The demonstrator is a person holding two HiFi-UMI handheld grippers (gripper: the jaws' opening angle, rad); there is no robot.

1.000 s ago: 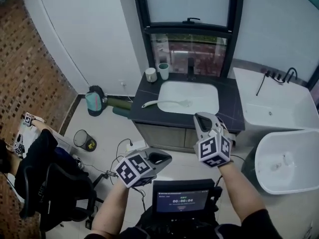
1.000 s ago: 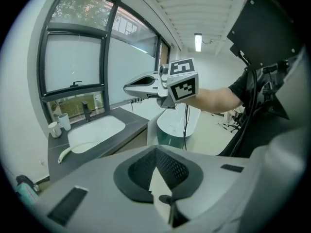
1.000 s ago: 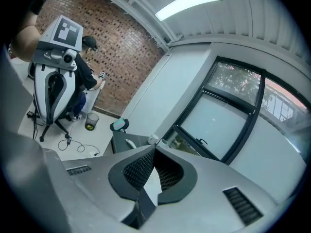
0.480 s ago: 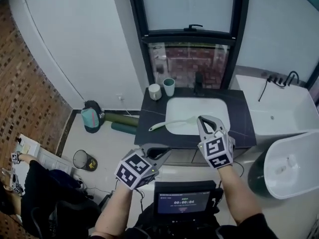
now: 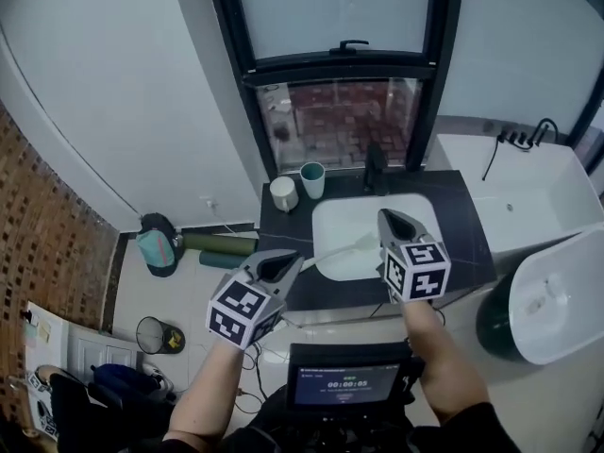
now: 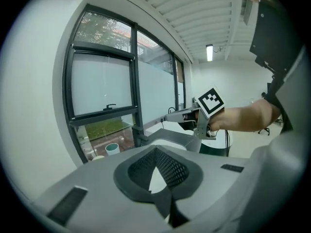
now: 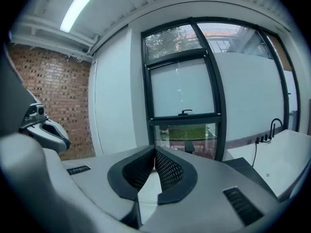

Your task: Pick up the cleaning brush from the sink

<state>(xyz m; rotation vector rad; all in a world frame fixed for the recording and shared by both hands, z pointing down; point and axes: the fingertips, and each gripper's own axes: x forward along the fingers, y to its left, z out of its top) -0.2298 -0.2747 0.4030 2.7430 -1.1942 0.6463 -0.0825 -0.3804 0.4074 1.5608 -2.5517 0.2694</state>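
Observation:
The white cleaning brush (image 5: 332, 250) lies across the left rim of the white sink (image 5: 354, 217), its handle on the dark counter (image 5: 283, 225). Its head end is hidden behind my right gripper. In the head view my left gripper (image 5: 280, 262) hovers shut and empty over the counter's front left edge, just left of the handle. My right gripper (image 5: 390, 217) is held over the basin, shut with nothing between its jaws. From the left gripper view my left gripper's (image 6: 155, 150) pads meet, and the right gripper (image 6: 184, 114) shows ahead. The right gripper's (image 7: 155, 152) pads also touch.
A white cup (image 5: 282, 193) and a green cup (image 5: 312, 179) stand at the counter's back left, by a dark faucet (image 5: 377, 173) under the window. A bathtub (image 5: 528, 196) and a white bowl (image 5: 557, 300) are right. A bin (image 5: 156, 335) and bag (image 5: 156, 248) sit on the floor left.
Both grippers have travelled forward to the counter; the sink now lies right under them. The right gripper has rolled so its marker cube faces up. Both stay shut.

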